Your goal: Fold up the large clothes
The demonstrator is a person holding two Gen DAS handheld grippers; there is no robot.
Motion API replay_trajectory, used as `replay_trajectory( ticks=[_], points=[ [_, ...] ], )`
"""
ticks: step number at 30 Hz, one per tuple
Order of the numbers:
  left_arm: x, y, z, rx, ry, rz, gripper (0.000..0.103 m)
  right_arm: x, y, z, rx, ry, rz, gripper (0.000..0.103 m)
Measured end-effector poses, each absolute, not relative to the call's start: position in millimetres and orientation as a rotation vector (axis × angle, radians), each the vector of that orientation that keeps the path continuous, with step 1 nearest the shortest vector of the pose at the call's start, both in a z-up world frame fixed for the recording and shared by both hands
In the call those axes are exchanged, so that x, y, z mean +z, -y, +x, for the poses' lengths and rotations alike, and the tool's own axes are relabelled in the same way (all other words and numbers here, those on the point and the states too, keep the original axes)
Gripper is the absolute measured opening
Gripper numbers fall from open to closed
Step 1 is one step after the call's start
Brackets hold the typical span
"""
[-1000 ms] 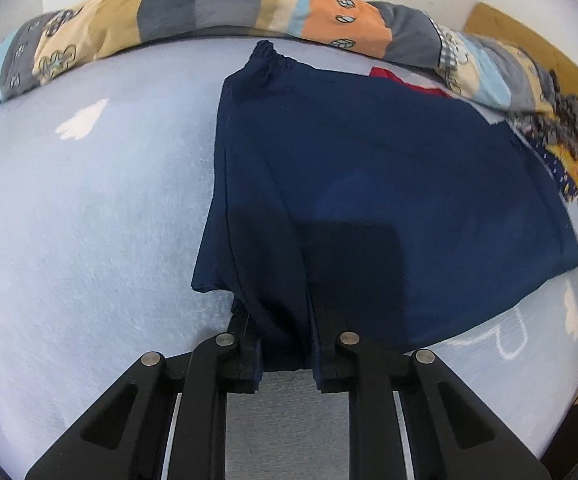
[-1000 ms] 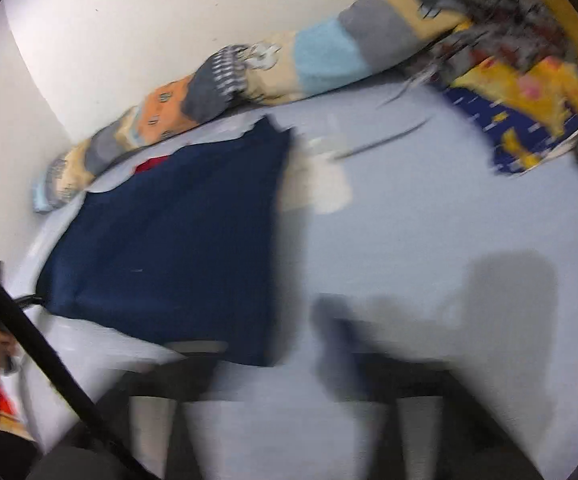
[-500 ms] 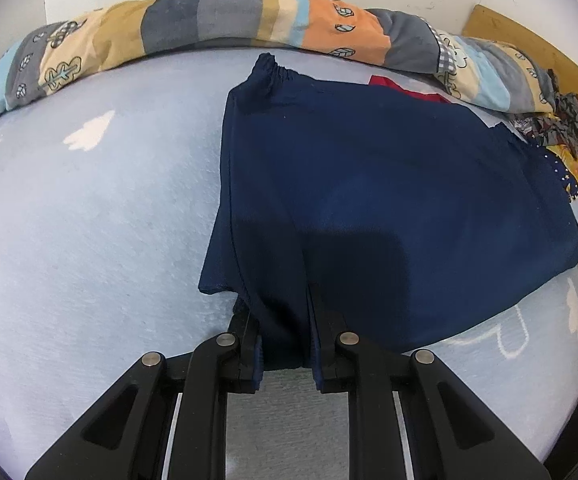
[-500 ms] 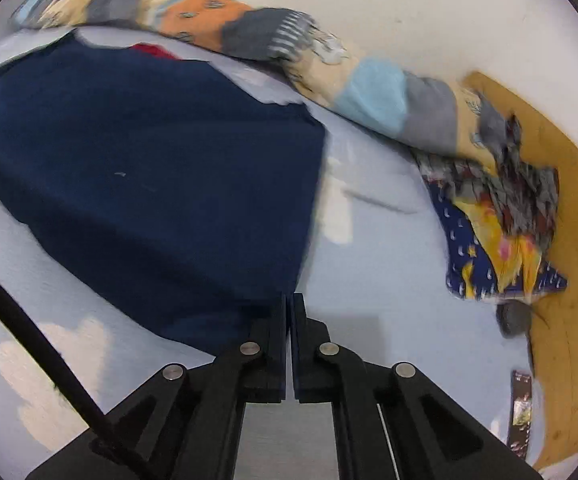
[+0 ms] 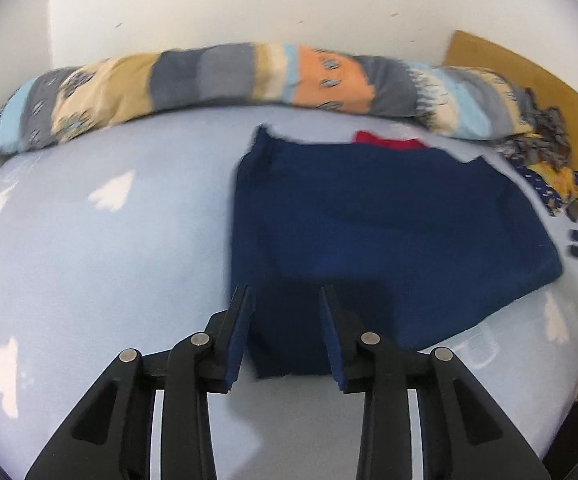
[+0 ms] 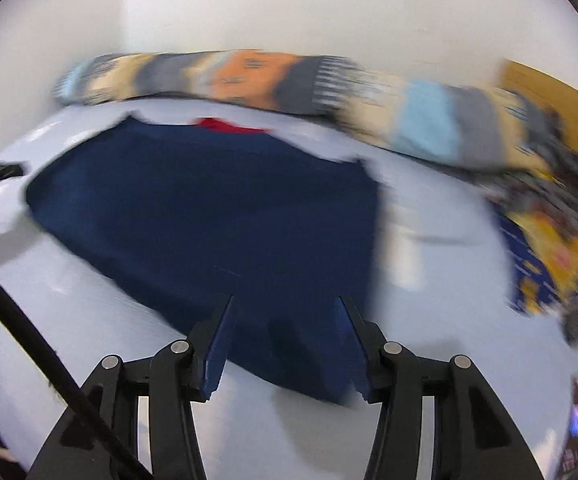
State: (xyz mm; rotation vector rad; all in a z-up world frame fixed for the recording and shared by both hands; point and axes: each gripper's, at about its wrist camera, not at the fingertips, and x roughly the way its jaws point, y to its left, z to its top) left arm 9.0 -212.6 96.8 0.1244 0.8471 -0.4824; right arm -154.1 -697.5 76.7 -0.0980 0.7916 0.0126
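Observation:
A large navy garment (image 5: 389,216) lies spread flat on the pale blue bed sheet (image 5: 89,260), with a bit of red cloth (image 5: 389,142) showing at its far edge. My left gripper (image 5: 284,290) hangs over the garment's near left corner. Its jaws are opening, and the cloth lies between them, untouched by the pads. In the blurred right wrist view the same garment (image 6: 209,208) fills the middle. My right gripper (image 6: 285,299) is above its near right corner, also with its jaws opening and nothing pressed between them.
A long patchwork bolster (image 5: 249,76) runs along the white wall behind the garment. A heap of patterned clothes (image 5: 545,160) lies at the right by a wooden board (image 5: 509,60). A black cable (image 6: 29,340) crosses the lower left of the right wrist view.
My left gripper let go of the navy corner, opened and rose, and the cloth dropped onto the sheet. My right gripper, shut half a second ago, has opened and swung over the garment's near corner.

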Motion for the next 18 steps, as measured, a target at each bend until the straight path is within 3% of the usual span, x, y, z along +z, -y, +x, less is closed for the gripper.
replay_trajectory(
  ticks=[4,5,7,11,13,17,18],
  points=[
    [83.7,253.5,15.9,-0.494,-0.845,0.223,0.046,59.3,644.0,-110.0,0.125,-0.841,-0.09,0.05],
    [69.3,258.5,21.7,-0.484,-0.883,0.26,0.046,44.8,638.0,-100.7,0.139,-0.885,-0.105,0.037],
    [40.3,250.5,31.5,-0.435,-0.937,0.298,0.046,27.0,649.4,-96.4,0.108,-0.931,-0.124,0.028],
    [33.6,199.4,38.7,-0.396,-0.95,0.156,0.044,12.4,739.9,-116.9,-0.089,-1.002,-0.014,0.023],
    [52.7,185.3,36.7,-0.36,-0.901,0.12,0.043,19.6,755.5,-125.5,-0.22,-1.012,-0.093,0.026],
    [96.5,207.1,37.7,-0.427,-0.785,0.045,0.044,67.3,726.3,-126.1,-0.091,-0.882,-0.039,0.026],
    [101.4,222.4,40.5,-0.458,-0.783,0.05,0.048,78.3,705.3,-116.8,-0.036,-0.847,-0.045,0.029]
  ],
)
